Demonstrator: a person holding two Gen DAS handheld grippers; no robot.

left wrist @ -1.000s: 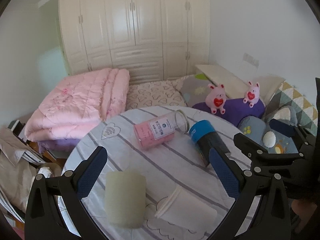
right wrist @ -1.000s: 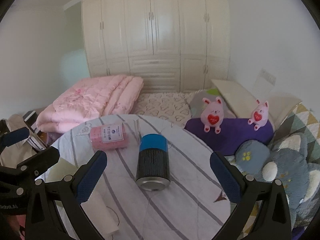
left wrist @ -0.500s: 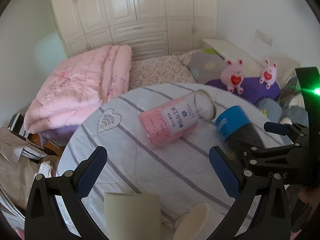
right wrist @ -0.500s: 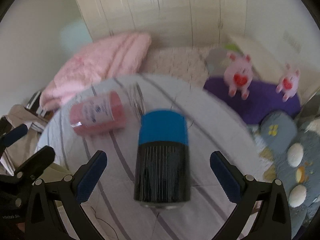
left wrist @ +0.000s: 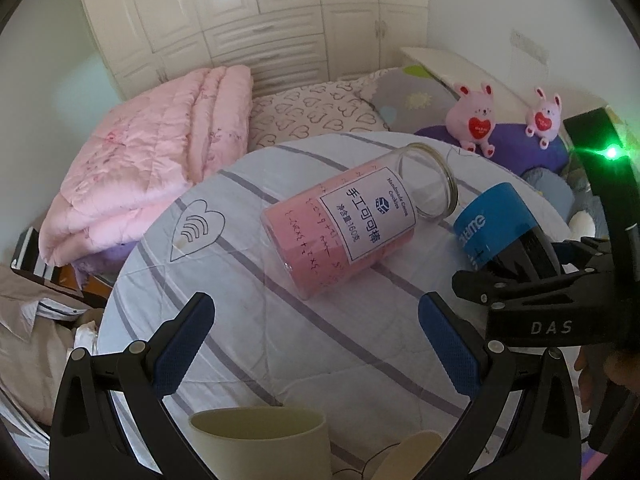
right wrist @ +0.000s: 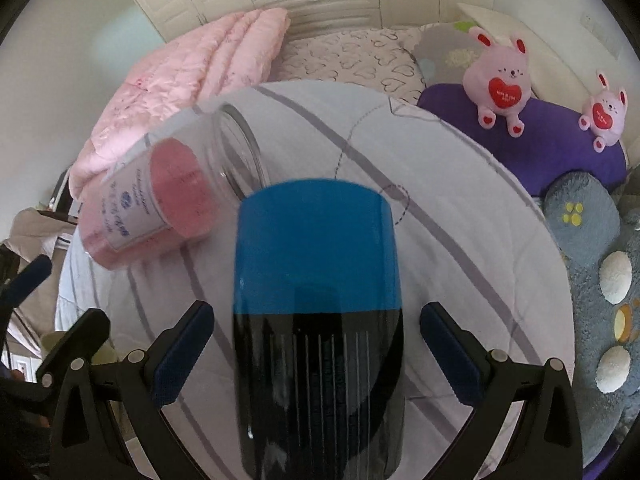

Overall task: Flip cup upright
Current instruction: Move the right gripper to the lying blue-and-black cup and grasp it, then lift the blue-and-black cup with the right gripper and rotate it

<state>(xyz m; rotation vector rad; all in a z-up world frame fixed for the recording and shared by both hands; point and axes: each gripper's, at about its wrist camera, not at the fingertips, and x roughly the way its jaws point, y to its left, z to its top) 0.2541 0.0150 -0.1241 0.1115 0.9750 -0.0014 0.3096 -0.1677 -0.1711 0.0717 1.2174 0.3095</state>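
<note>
Between the fingers: our right hand-held gripper (right wrist: pixel 316 356) straddles the cup (right wrist: pixel 316 320), which lies on its side on the counter (right wrist: pixel 460 240), blue band toward 12 o'clock, black ribbed end toward us.
Long axis: it runs from 6 to 12 o'clock in the right wrist view, straight along the fingers, so the pads sit either side of the black part.
Right state: spread wide; both pads (right wrist: pixel 182 354) stand apart from the cup wall, nothing gripped.
Left state: our left hand-held gripper (left wrist: pixel 316 344) is also spread and empty, over bare counter.
Nearer hand: the right, we judge; from the left wrist view the cup (left wrist: pixel 496 232) lies off at 2 o'clock, partly behind the right tool.
Next move: we reckon the right fingers need to close on the black part, then swing one end up; which end is the mouth we cannot tell.
Neighbours: a pink jar (right wrist: pixel 160 200) lies on its side at 10 o'clock, its glass mouth just beside the blue band; touching or not, we cannot say.
In the way: the jar could be knocked as the cup swings.
Also near: a cream roll (left wrist: pixel 260 440) at 6 o'clock below the left fingers, clear of the cup.
</note>
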